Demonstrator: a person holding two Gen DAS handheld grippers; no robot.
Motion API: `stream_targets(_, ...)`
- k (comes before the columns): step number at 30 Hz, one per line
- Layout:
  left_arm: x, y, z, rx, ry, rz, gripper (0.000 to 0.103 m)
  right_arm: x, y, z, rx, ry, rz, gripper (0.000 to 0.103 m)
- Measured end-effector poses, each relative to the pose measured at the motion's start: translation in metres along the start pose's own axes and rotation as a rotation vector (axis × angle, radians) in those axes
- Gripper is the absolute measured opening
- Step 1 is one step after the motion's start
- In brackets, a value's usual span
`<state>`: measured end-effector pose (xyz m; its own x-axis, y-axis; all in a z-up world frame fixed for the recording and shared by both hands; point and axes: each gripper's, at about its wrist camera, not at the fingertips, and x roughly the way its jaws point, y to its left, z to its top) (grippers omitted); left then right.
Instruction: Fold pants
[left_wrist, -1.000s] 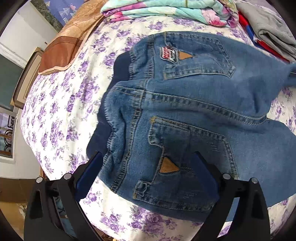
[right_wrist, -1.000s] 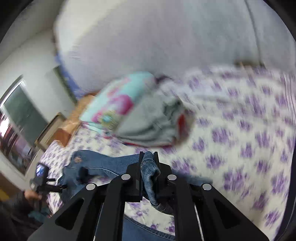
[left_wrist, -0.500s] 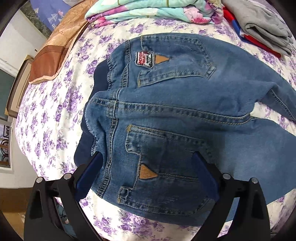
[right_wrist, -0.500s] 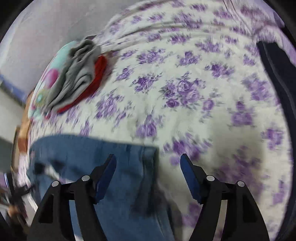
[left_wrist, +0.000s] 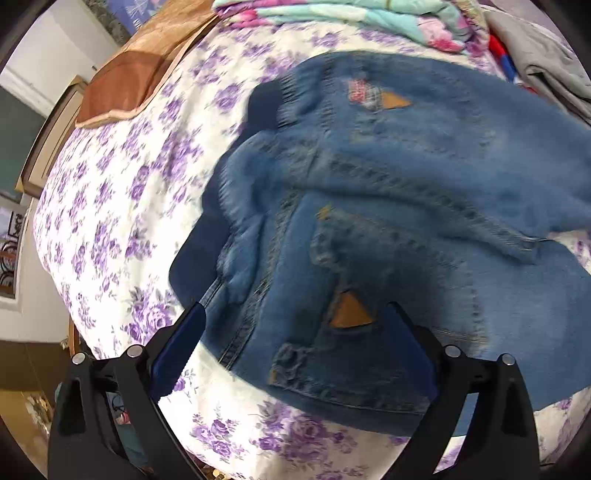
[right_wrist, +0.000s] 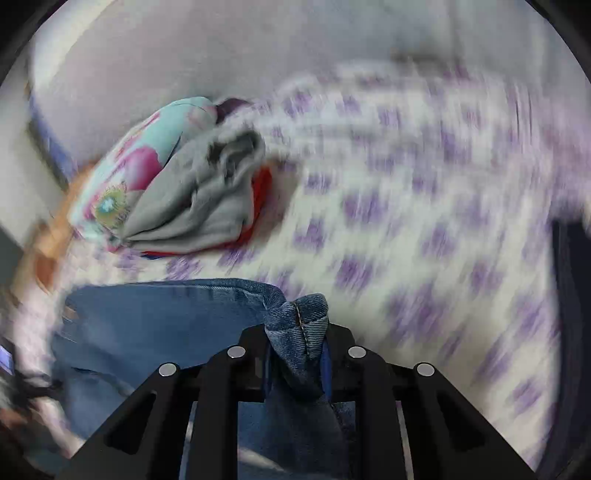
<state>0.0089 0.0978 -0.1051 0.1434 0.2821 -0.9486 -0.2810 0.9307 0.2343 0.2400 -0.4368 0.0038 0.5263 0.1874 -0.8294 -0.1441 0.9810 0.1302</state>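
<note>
- The jeans (left_wrist: 388, 236) lie spread on the bed (left_wrist: 122, 206), back pockets up, with the waist close to the bed's near edge.
- The left tool (left_wrist: 295, 343) hangs over the waist end, its jaws wide apart, one on either side of the lower back pocket; nothing is held.
- The right tool (right_wrist: 297, 354) is clamped tight on a bunched fold of denim, most likely a leg hem, though blur makes that uncertain.
- A stack of folded laundry (right_wrist: 177, 192), grey over red beside a floral blanket, sits toward the bed's far edge, apart from the jeans.
</note>
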Motion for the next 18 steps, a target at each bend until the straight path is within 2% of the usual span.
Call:
stream_targets(1, 0.006, 0.003, -0.002, -0.015, 0.016, -0.012, 0.094, 0.012, -0.005, 0.008, -0.023, 0.010, -0.045, 0.041)
stream_targets(2, 0.008, 0.005, -0.002, -0.031, 0.020, -0.023, 0.095, 0.030, -0.013, 0.008, -0.008, 0.050, -0.092, 0.066)
stream_targets(3, 0.008, 0.008, -0.002, -0.050, 0.023, -0.036, 0.095, 0.061, -0.023, 0.005, 0.021, 0.149, -0.166, 0.071)
stream_targets(5, 0.003, 0.010, -0.001, -0.046, 0.011, -0.039, 0.095, 0.112, -0.040, -0.010, 0.062, 0.347, -0.307, 0.061)
stream_targets(6, -0.003, 0.012, 0.001, -0.035, -0.010, -0.037, 0.095, 0.109, -0.039, -0.013, 0.090, 0.335, -0.314, 0.061)
stream_targets(7, -0.011, 0.015, 0.005, -0.022, -0.044, -0.037, 0.095, 0.098, -0.038, -0.012, 0.131, 0.270, -0.320, 0.064)
stream_targets(9, -0.022, 0.021, 0.012, -0.017, -0.086, -0.055, 0.095, 0.073, -0.027, -0.012, 0.157, 0.156, -0.299, 0.069)
stream_targets(11, -0.028, 0.029, 0.024, -0.016, -0.113, -0.070, 0.095, 0.055, -0.001, -0.017, 0.128, 0.109, -0.173, 0.071)
stream_targets(13, -0.031, 0.033, 0.040, -0.015, -0.138, -0.055, 0.095, 0.050, 0.034, -0.027, 0.057, 0.108, -0.050, 0.073)
stream_targets(14, -0.031, 0.035, 0.048, -0.016, -0.144, -0.047, 0.095, 0.052, 0.051, -0.035, 0.018, 0.124, 0.002, 0.076)
stream_targets(16, -0.028, 0.037, 0.069, -0.008, -0.156, -0.025, 0.095, 0.061, 0.075, -0.057, -0.044, 0.194, 0.047, 0.083)
stream_targets(18, -0.025, 0.038, 0.086, 0.014, -0.172, -0.014, 0.095, 0.095, 0.083, -0.080, -0.099, 0.327, -0.020, 0.086)
